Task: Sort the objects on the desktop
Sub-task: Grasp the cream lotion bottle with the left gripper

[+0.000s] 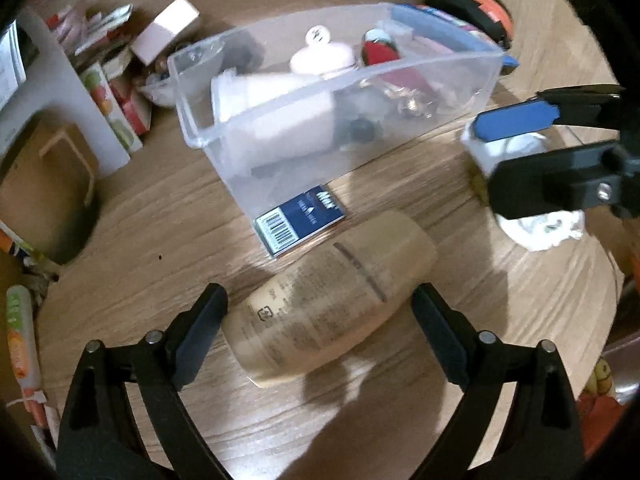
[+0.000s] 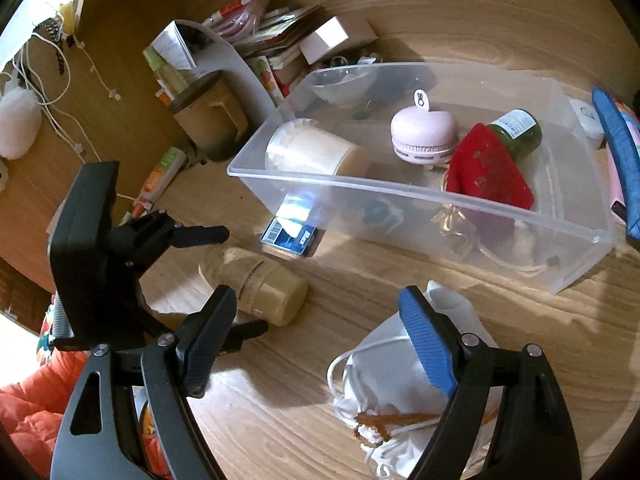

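A beige bottle (image 1: 332, 300) lies on its side on the wooden desk, between the open fingers of my left gripper (image 1: 320, 312); it also shows in the right wrist view (image 2: 260, 284). A clear plastic bin (image 1: 192, 80) holds a cream jar (image 2: 312, 148), a pink round case (image 2: 424, 132), a red pouch (image 2: 488, 172) and a green bottle (image 2: 516, 128). A blue card box (image 1: 300, 220) lies against the bin's front. My right gripper (image 2: 316, 344) is open above the desk, beside a white drawstring bag (image 2: 384, 392). The left gripper (image 2: 236, 280) shows at the left in that view.
Boxes, packets and a white stand (image 2: 240, 64) crowd the far left. A brown mug (image 2: 208, 116) stands near them. A blue-edged item (image 2: 616, 152) lies right of the bin. An orange-black object (image 1: 472, 4) sits behind the bin. Orange fabric (image 2: 28, 400) lies beyond the desk edge.
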{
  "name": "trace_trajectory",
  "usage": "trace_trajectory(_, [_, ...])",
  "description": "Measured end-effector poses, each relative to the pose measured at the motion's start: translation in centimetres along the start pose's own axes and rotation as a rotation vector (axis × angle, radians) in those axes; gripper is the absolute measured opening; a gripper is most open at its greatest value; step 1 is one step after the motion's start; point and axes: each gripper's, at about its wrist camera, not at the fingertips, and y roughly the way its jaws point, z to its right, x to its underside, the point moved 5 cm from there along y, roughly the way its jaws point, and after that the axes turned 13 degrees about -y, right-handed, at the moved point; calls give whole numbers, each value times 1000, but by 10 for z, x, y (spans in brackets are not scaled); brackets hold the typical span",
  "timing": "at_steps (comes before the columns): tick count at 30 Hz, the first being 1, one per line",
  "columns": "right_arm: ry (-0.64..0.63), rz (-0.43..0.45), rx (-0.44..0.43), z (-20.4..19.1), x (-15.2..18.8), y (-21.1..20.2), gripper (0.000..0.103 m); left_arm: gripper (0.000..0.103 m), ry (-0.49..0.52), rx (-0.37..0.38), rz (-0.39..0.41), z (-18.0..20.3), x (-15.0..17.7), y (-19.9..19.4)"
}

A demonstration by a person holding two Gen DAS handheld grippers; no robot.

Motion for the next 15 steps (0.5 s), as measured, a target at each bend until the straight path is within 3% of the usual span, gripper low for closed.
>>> trace_trajectory(3, [-22, -3, 25, -1, -2, 5, 81, 81, -50, 18, 1, -8, -2, -1])
trace_trajectory(5, [-42, 0, 38, -5, -3, 7, 81, 64, -67, 8, 13, -14, -2, -4])
trace_trajectory(7, [-56, 2, 53, -7, -4, 9, 81, 57, -87, 14, 15, -20, 1, -8])
trace_trajectory(15, [-116, -3, 118, -22, -12, 20, 81, 44, -151, 40, 28, -48, 25, -29])
